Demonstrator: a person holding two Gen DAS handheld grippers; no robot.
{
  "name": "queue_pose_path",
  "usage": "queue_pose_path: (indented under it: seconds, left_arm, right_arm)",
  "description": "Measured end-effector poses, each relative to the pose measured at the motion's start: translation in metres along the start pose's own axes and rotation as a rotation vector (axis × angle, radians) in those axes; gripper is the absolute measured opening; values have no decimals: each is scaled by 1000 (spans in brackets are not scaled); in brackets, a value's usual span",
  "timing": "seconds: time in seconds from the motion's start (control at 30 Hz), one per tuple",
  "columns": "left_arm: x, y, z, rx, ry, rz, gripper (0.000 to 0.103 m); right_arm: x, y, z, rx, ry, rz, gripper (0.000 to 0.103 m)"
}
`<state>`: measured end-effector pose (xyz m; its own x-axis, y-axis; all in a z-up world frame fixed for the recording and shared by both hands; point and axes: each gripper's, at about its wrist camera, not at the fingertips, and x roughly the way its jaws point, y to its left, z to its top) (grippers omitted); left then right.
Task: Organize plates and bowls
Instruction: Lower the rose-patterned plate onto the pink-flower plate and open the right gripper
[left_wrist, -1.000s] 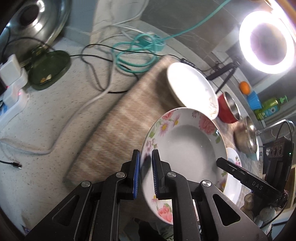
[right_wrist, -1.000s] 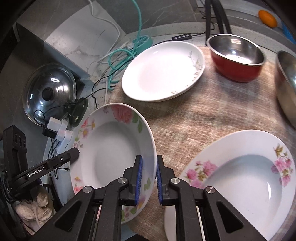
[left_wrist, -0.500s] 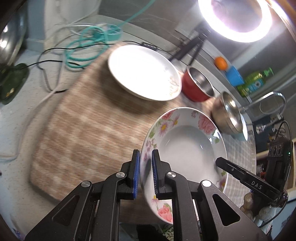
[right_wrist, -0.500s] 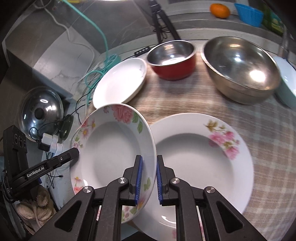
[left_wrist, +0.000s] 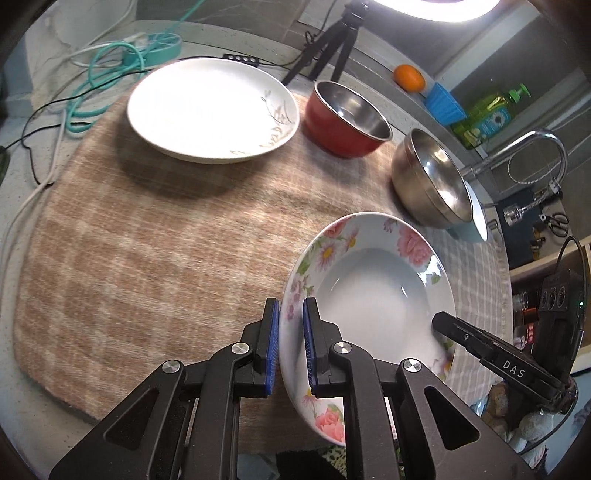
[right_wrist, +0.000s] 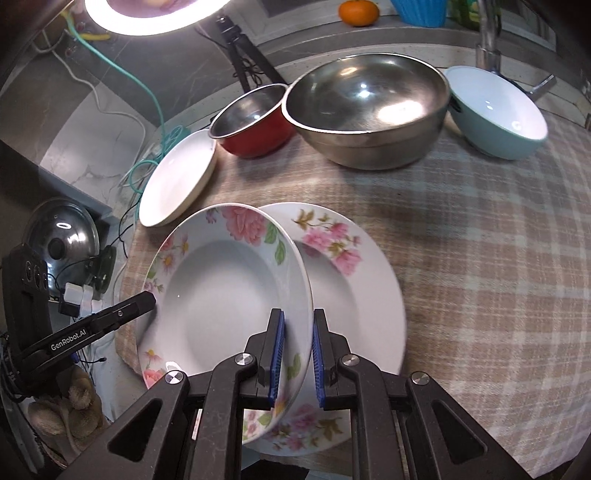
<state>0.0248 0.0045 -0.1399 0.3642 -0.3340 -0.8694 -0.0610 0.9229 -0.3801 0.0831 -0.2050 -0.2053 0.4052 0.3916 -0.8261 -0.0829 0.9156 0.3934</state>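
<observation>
Both grippers hold one flowered deep plate (left_wrist: 373, 299) by opposite rims. My left gripper (left_wrist: 291, 332) is shut on its left rim. My right gripper (right_wrist: 295, 343) is shut on its right rim; the plate (right_wrist: 225, 291) hangs tilted, partly over a second flowered plate (right_wrist: 351, 280) lying on the checked cloth (right_wrist: 480, 258). A plain white plate (left_wrist: 212, 109) lies at the cloth's far left. A red bowl (left_wrist: 347, 120), a large steel bowl (right_wrist: 369, 107) and a light blue bowl (right_wrist: 498, 110) stand along the back.
A ring light tripod (left_wrist: 328, 44) stands behind the red bowl. Cables (left_wrist: 110, 70) lie at the far left of the counter. An orange (right_wrist: 358, 11), a blue cup and a green bottle (left_wrist: 487, 110) sit on the back ledge. A faucet (left_wrist: 532, 151) stands right. A pot lid (right_wrist: 62, 236) leans at left.
Both grippers have carried the held flowered plate to the right over the cloth. It now overlaps the second flowered plate. The grip on it is unchanged.
</observation>
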Motion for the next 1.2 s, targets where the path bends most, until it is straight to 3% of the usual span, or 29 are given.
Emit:
queue_pose_path:
  seconds: [0.5, 0.9, 1.2]
  left_arm:
    - [21, -21, -1, 34, 21, 18, 11]
    - [24, -23, -4, 52, 26, 41, 11]
    - [25, -25, -4, 71, 19, 61, 11]
  right_arm:
    - [-1, -28, -5, 26, -2, -42, 14]
    - [3, -23, -4, -8, -3, -69, 14]
    - [4, -13, -5, -76, -8, -144, 17]
